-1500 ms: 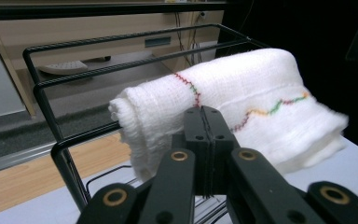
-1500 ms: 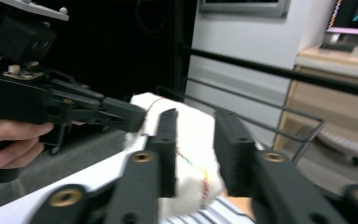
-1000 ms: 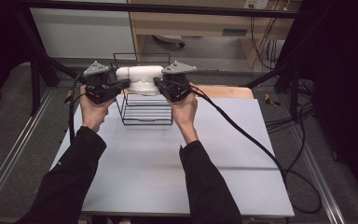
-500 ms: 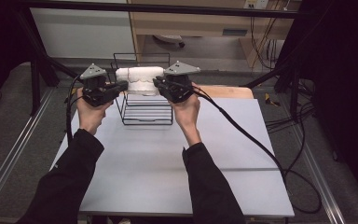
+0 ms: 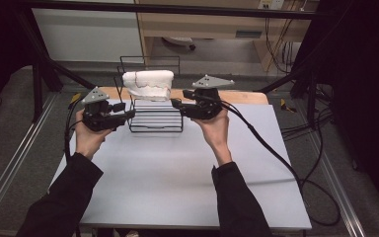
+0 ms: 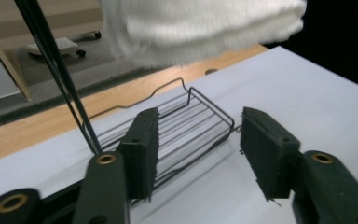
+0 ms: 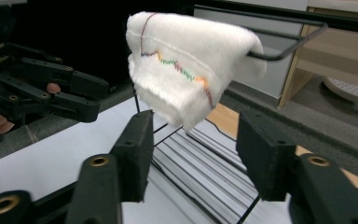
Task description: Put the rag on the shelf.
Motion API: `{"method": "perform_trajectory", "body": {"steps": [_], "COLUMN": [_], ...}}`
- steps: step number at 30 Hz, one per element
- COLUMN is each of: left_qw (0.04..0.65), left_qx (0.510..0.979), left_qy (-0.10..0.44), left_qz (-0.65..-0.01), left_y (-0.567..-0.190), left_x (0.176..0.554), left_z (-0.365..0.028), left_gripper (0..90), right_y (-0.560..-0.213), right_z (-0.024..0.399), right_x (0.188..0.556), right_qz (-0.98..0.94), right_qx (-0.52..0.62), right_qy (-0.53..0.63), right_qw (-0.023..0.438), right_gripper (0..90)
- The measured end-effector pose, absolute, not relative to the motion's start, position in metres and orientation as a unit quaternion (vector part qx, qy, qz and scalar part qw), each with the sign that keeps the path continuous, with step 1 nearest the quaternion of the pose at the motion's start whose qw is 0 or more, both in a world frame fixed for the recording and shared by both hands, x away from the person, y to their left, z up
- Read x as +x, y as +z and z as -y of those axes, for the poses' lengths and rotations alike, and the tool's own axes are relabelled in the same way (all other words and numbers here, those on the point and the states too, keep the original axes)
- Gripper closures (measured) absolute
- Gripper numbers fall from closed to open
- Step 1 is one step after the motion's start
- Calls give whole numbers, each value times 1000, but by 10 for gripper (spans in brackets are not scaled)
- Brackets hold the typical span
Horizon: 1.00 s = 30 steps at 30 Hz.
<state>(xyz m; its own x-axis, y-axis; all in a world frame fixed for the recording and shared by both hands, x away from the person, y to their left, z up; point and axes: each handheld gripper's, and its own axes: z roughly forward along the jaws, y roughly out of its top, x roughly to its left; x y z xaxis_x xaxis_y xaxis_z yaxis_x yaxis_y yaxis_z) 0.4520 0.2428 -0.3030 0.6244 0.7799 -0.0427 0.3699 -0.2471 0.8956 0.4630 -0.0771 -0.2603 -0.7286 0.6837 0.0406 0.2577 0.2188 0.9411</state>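
Table (image 5: pixel 177 177) first: big pale grey top, wooden strip along its far edge, person's dark sleeves coming in from the near side. Black wire rack (image 5: pixel 153 111) stands at the far middle of the table, flat slatted base on the surface, thin upright frame rising behind it. White towel (image 5: pixel 148 85) hangs folded over the rack's top bar, draped down both sides, clear of the table; coloured zigzag stitching runs along its hem in the right gripper view (image 7: pixel 186 70).

Left gripper (image 5: pixel 128 114) sits just left of the rack base, low, pointing right toward the wire. Its jaws have just been opening and now stand spread, nothing between them; the left gripper view shows rack base (image 6: pixel 186 126) in the gap beyond and towel (image 6: pixel 200 28) above, blurred. Pads touch nothing.

Right gripper (image 5: pixel 176 103) sits just right of the rack, a bit higher, pointing left, apart from the towel. Its jaws also have just been opening, spread now, empty; its own view has the towel's lower corner hanging above and beyond the gap, not pinched. Left gripper (image 7: pixel 81 105) shows farther off in that view, beside the rack.

Grey three-cornered plate tops each gripper; black cable (image 5: pixel 276 153) trails off right across the table.
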Motion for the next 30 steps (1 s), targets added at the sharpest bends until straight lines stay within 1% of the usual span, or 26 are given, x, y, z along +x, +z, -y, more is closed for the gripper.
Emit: {"method": "perform_trajectory", "body": {"steps": [2, 4, 8, 13, 18, 26, 30], "left_qw": [480, 474, 464, 459, 453, 446, 442], "left_qx": [763, 768, 774, 777, 782, 786, 787], "left_qy": [205, 199, 193, 178, 165, 148, 146], "left_qz": [-380, -382, -385, -392, -396, -401, -405], "left_y": [-310, -318, -335, -357, -378, -400, -409], "left_x": [450, 447, 439, 431, 422, 409, 403], "left_z": [-245, -248, -254, -261, -268, -277, -280], "left_gripper": [415, 361, 278, 205, 160, 124, 82], "right_y": [-264, -269, -282, -302, -325, -366, -388], "right_z": [83, 89, 103, 125, 150, 189, 205], "right_x": [459, 455, 451, 447, 440, 427, 419], "right_qz": [-758, -760, -762, -762, -761, -761, -764], "right_qx": [313, 316, 328, 346, 360, 382, 389], "right_qy": [541, 537, 533, 525, 519, 509, 500], "right_qw": [186, 186, 168, 156, 147, 129, 121], "right_gripper": [381, 319, 184, 102, 47, 20, 5]}}
